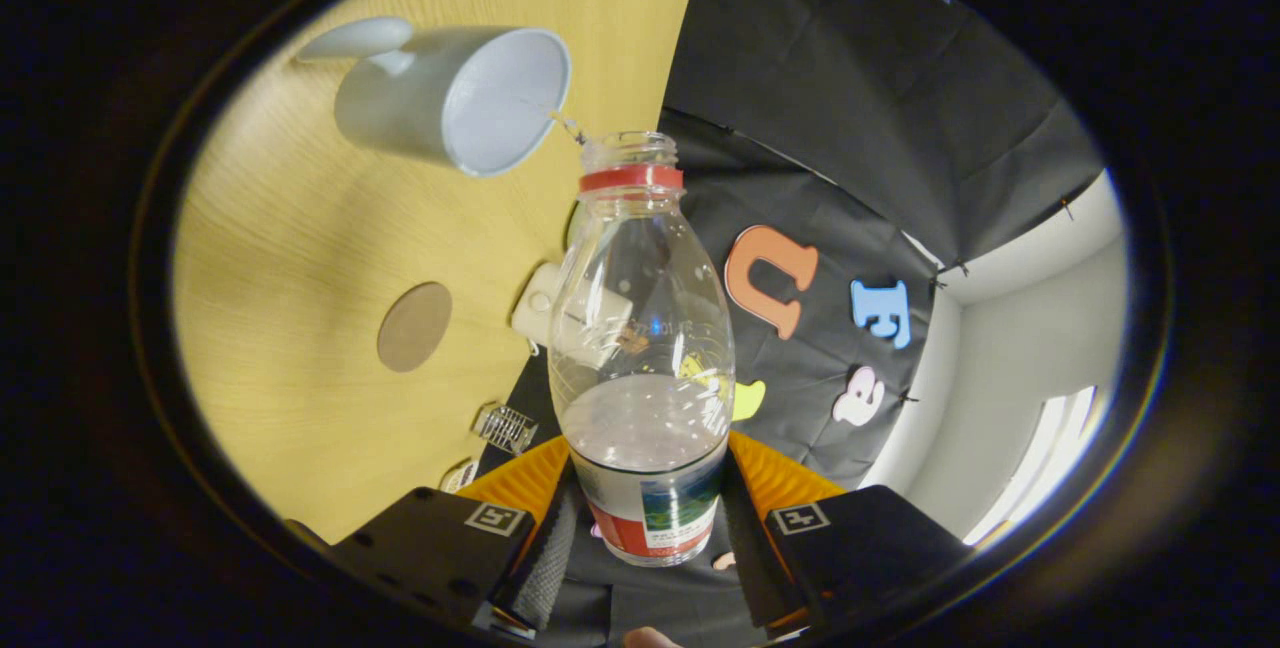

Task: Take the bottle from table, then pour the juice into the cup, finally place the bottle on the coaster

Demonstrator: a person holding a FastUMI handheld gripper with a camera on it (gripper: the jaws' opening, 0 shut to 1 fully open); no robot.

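Pouring is the step in hand. The tongs (645, 518) are clamped on the clear plastic bottle (640, 348), one finger pressing each side of its labelled lower body. The bottle sits between the fingers, its long axis running straight ahead of them towards twelve o'clock, open neck leading and base nearest the tongs. The whole view is rolled, with the wooden worktop (300, 258) standing almost on edge, so the bottle is judged to be tipped well over. A thin stream leaves the mouth and enters the white cup (460, 98), which lies just beyond the neck at about eleven o'clock, its opening facing the bottle. Pale liquid remains in the lower body. The round brown coaster (414, 326) lies on the worktop at about nine o'clock of the bottle, well apart from the cup. Next move, by judgement: right the bottle once flow is sufficient, then carry it to the coaster and set it down upright before releasing.
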